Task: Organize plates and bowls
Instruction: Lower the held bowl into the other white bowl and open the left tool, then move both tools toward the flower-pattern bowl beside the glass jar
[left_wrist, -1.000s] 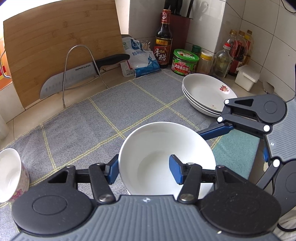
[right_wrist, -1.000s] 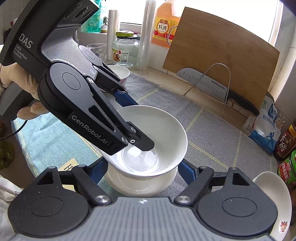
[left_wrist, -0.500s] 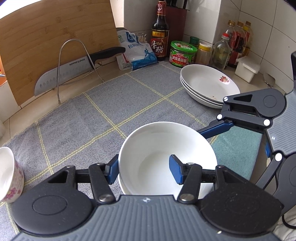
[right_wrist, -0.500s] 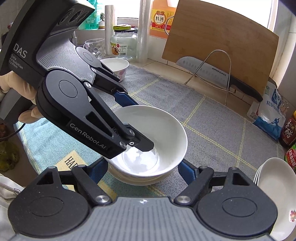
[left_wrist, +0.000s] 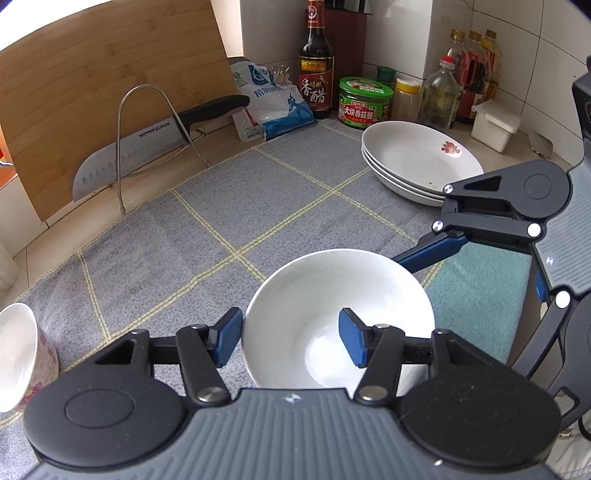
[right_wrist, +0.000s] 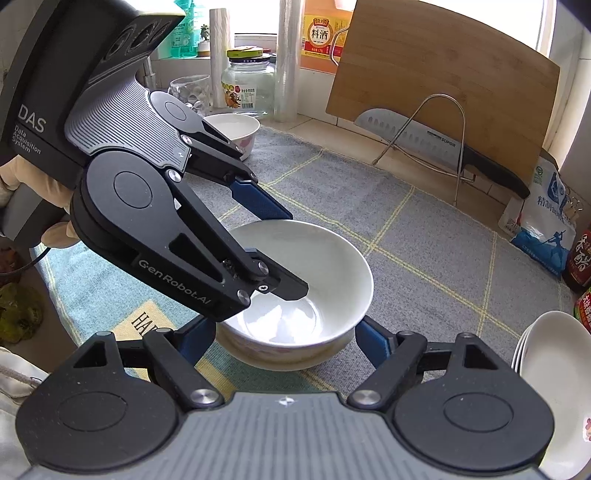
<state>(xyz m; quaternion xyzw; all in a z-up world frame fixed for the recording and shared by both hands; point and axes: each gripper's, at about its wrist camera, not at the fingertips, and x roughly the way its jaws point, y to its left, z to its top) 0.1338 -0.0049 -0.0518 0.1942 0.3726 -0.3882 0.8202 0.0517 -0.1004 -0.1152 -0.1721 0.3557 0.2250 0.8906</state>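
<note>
A plain white bowl (left_wrist: 332, 291) sits nested in a patterned bowl (right_wrist: 288, 354) on the grey mat (left_wrist: 221, 206). My left gripper (left_wrist: 291, 339) is shut on the white bowl's near wall, one pad outside the rim and one inside. Its jaws have just been opening slightly, with the wall still between them. In the right wrist view the left gripper (right_wrist: 291, 254) reaches in from the left. My right gripper (right_wrist: 286, 334) clasps the patterned bowl, pads against both sides. A stack of white plates (left_wrist: 417, 162) lies at the back right. A small flowered bowl (left_wrist: 18, 354) stands far left.
A bamboo cutting board (left_wrist: 110, 74) leans on the wall, with a knife (left_wrist: 147, 147) on a wire rack (left_wrist: 140, 110) before it. Bottles (left_wrist: 316, 62), a green jar (left_wrist: 364, 101) and a salt bag (left_wrist: 269, 103) line the back. A teal towel (left_wrist: 476, 295) lies right of the bowls.
The white bowl hung above the patterned bowl a second ago and has come down to rest inside it. Both grippers stay around the bowls.
</note>
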